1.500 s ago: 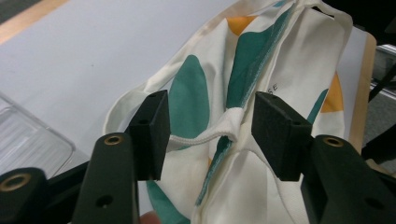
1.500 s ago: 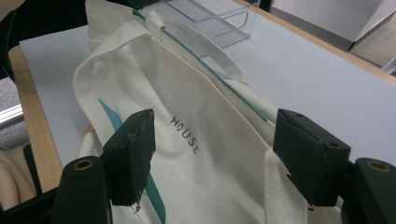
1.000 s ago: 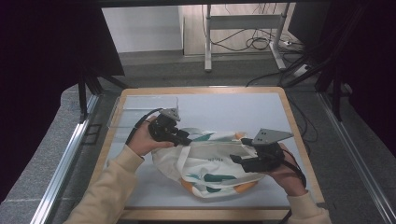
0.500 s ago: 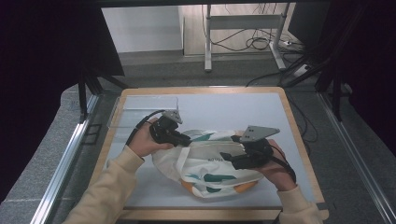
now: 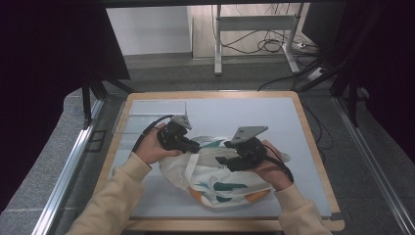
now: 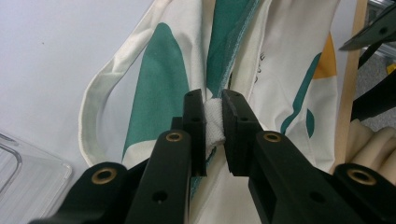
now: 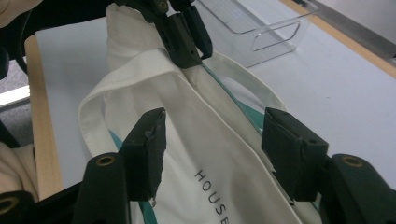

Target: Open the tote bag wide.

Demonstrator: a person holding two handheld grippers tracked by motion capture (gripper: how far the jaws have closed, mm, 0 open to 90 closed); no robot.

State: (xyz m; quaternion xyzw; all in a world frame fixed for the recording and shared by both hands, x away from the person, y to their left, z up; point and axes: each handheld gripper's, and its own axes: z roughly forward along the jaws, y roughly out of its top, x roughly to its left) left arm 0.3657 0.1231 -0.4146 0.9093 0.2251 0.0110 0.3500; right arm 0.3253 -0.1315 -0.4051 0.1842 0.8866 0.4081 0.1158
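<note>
Pale blue-grey table top (image 5: 274,117) with a wooden rim, dark floor around it; metal desk legs and loose cables at the far wall.

Near edge: two forearms in cream sleeves enter from the bottom of the high view. Between them lies a cream tote bag (image 5: 220,183) with green and orange printed shapes, crumpled on the near half of the table. The right gripper view shows the printed letters "HOUSE" on its cloth.

Left gripper (image 5: 193,146): at the bag's upper left edge. In the left gripper view its jaws are clamped on a small bunched fold of the bag's white cloth (image 6: 214,122), pinched between the pads. One handle loop (image 6: 100,98) lies flat on the table to the left of that pinch.

Right gripper (image 5: 222,159): over the middle of the bag, pointing toward the left gripper. Its jaws have just been closing, but stand apart, one on each side of a raised panel of the cloth (image 7: 205,154); the pads do not press on it. The left gripper's black jaws (image 7: 184,39) show just beyond, holding the same ridge of cloth.

Farther back: a clear plastic tray (image 5: 147,117) sits at the table's far left, apart from the bag.
</note>
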